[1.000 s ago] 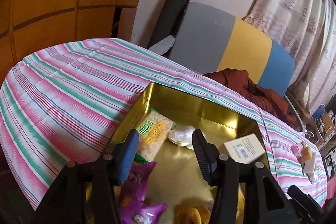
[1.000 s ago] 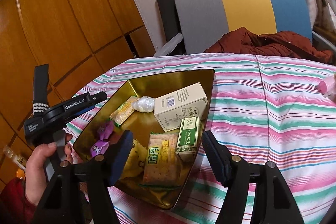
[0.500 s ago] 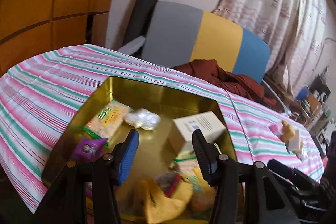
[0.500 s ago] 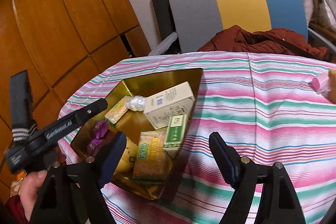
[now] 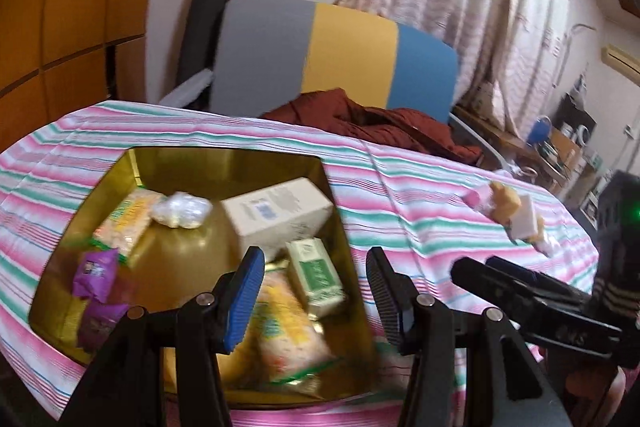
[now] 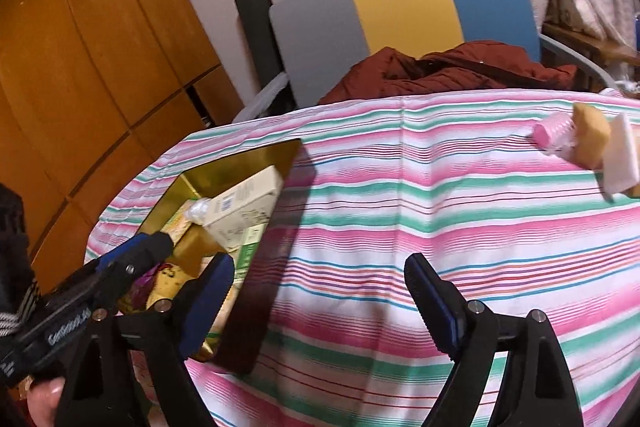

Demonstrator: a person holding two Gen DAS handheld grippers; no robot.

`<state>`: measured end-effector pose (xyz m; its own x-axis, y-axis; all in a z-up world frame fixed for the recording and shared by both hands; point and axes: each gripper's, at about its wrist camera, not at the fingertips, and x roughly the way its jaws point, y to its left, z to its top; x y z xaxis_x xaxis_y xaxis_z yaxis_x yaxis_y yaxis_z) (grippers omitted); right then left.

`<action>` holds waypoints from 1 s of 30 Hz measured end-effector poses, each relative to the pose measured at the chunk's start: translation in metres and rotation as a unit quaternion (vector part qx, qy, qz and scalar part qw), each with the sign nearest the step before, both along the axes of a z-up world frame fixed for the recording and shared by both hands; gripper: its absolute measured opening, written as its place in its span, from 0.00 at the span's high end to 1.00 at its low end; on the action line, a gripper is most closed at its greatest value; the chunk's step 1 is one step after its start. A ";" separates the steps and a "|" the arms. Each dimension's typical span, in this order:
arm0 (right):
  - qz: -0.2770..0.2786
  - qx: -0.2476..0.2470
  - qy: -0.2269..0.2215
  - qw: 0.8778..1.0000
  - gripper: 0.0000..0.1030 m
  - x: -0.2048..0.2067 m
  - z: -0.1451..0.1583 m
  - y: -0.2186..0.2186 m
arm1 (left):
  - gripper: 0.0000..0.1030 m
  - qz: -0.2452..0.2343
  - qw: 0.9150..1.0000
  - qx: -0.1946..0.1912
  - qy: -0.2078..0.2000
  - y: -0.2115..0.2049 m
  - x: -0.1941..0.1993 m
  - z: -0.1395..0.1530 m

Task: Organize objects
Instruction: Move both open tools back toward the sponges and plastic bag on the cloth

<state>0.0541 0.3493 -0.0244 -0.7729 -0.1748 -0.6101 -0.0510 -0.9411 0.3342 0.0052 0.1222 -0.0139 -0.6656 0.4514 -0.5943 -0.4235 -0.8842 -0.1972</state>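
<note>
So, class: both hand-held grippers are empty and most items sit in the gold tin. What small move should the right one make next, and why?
Probably carry the right hand-held gripper toward the loose cluster at the cloth's far right. Its jaws have just been opening with nothing between them, and those pieces lie outside the gold tin.

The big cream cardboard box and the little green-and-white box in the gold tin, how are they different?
The big cream cardboard box is plain, pale and much larger; the little green-and-white box is slimmer, with a green printed face. The cream one sits farther back, the green one nearer the camera. Both lie inside the gold tin.
</note>
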 end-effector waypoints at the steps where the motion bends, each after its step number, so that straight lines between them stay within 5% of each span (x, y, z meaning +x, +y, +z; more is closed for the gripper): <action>1: -0.004 0.002 -0.001 1.000 0.15 0.001 -0.001 0.003 | 0.48 -0.006 1.000 0.000 0.001 0.004 0.002 0.000; 23: -0.156 0.005 -0.046 0.987 0.15 0.043 -0.038 0.137 | 0.48 -0.138 0.989 -0.028 -0.042 0.111 0.041 -0.024; 30: -0.208 0.019 -0.055 0.976 0.15 0.061 -0.045 0.194 | 0.48 -0.162 0.979 0.015 -0.120 0.129 0.033 -0.042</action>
<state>0.1147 0.5431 -0.0693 -0.7009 0.1658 -0.6938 -0.4660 -0.8428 0.2693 0.0382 0.2508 -0.0560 -0.3263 0.6352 -0.7000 -0.6195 -0.7030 -0.3492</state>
